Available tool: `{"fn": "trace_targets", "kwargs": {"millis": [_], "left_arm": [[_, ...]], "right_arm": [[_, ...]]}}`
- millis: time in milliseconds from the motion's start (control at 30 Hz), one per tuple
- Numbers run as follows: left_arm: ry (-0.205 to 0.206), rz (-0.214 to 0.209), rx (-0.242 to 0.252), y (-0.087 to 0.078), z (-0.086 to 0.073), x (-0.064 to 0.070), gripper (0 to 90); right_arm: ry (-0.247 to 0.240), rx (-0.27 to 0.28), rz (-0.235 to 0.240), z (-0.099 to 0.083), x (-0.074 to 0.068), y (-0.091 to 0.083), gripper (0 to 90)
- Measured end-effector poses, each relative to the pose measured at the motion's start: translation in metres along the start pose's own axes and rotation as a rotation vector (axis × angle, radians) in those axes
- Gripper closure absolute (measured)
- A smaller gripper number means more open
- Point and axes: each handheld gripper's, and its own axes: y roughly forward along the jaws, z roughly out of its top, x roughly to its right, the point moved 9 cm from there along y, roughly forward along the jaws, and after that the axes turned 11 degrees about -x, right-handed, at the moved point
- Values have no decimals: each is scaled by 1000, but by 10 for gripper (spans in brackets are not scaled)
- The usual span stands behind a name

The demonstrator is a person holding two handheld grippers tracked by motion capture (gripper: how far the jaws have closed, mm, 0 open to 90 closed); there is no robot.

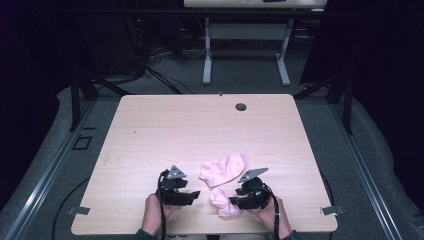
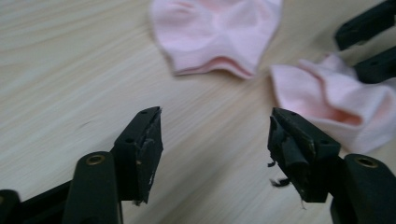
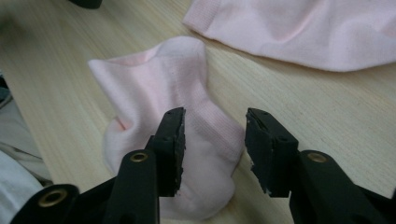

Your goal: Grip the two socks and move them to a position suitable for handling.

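Two pink socks lie near the table's front edge. The larger sock (image 1: 223, 169) (image 2: 217, 32) (image 3: 303, 28) lies flat. The smaller, crumpled sock (image 1: 222, 202) (image 2: 334, 100) (image 3: 154, 84) sits closer to the person. My right gripper (image 1: 233, 201) (image 3: 215, 123) is open and hovers low over the crumpled sock, whose edge shows between its jaws. My left gripper (image 1: 196, 194) (image 2: 215, 133) is wide open over bare wood, left of both socks. The right gripper's black fingers (image 2: 369, 42) reach in at the crumpled sock's far side in the left gripper view.
The light wooden table (image 1: 165, 130) has a cable hole (image 1: 241, 106) near its far edge. Another table's legs (image 1: 207, 60) stand on the grey floor beyond. White clothing (image 3: 14, 154) shows at the left edge of the right gripper view.
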Motion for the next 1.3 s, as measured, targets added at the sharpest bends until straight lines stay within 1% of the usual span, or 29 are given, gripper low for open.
{"fn": "trace_targets", "kwargs": {"millis": [33, 67, 100, 133, 167, 200, 233, 300, 333, 367, 400, 433, 533, 567, 600, 633, 667, 700, 733, 767, 833, 867, 933, 967, 1033, 1100, 1167, 1200, 1300], "left_arm": [[30, -15, -15, 6, 6, 8, 386], [30, -15, -15, 6, 6, 8, 391], [31, -27, -26, 9, 8, 12, 397], [40, -29, -34, 12, 11, 15, 397], [38, -62, -44, 15, 13, 21, 412], [33, -77, -55, 18, 14, 23, 430], [31, -89, -62, 20, 16, 25, 441], [13, -135, -72, 23, 18, 30, 443], [11, -163, -88, 26, 18, 32, 463], [11, -163, -88, 26, 18, 32, 481], [3, -179, -91, 27, 18, 33, 481], [-3, -218, -102, 30, 16, 35, 523], [-17, -231, -102, 32, 15, 36, 570], [-21, -260, -99, 32, 15, 38, 608], [-24, -260, -102, 33, 15, 39, 645], [-25, -247, -104, 35, 15, 39, 729], [-18, -254, -110, 36, 14, 40, 729], [-17, -245, -112, 38, 14, 41, 771], [-13, -260, -93, 38, 15, 44, 873], [-13, -260, -93, 38, 15, 44, 881], [-12, -240, -75, 37, 16, 44, 889], [-4, -237, -65, 36, 17, 44, 894], [6, -199, -39, 30, 18, 42, 897], [8, -197, -19, 26, 19, 42, 898], [0, -164, 14, 17, 19, 38, 898], [-9, -151, 39, 10, 18, 34, 899], [-21, -148, 51, 4, 16, 31, 899], [-30, -142, 57, 2, 15, 29, 899], [-39, -116, 52, -7, 10, 25, 899]], "right_arm": [[-3, -6, -16, -2, 0, 1, 575], [-3, -6, -16, -2, 0, 1, 575], [-11, -7, -13, -3, -1, 2, 608], [-11, -7, -13, -3, -1, 2, 608], [-17, -21, -28, -4, 0, 4, 618], [-28, -32, -43, -6, 0, 6, 636], [-37, -18, -53, -7, 1, 7, 676], [-37, -15, -63, -8, 1, 7, 697], [-41, -8, -68, -8, 1, 7, 740], [-41, -8, -68, -8, 1, 7, 740], [-42, 1, -56, -9, 1, 7, 775], [-37, 14, -34, -10, 0, 7, 816], [-29, 25, -21, -11, 1, 7, 834], [-24, 33, -17, -11, 2, 7, 840], [-20, 37, -10, -11, 2, 7, 847], [-26, 35, -12, -12, 2, 7, 855], [-26, 35, -12, -12, 2, 7, 855], [-17, 48, -9, -11, 2, 7, 859], [-9, 63, 4, -11, 2, 8, 863], [-9, 63, 4, -11, 2, 8, 863], [-1, 67, 23, -13, 3, 7, 865], [10, 83, 31, -12, 3, 7, 866], [9, 92, 34, -13, 4, 5, 866], [22, 102, 29, -12, 4, 3, 867], [24, 131, 24, -9, 5, -6, 867], [25, 179, 6, -2, 6, -21, 867], [16, 180, 3, -1, 7, -24, 866], [18, 189, -6, 1, 7, -30, 866], [26, 198, -12, 1, 8, -34, 866]]}}
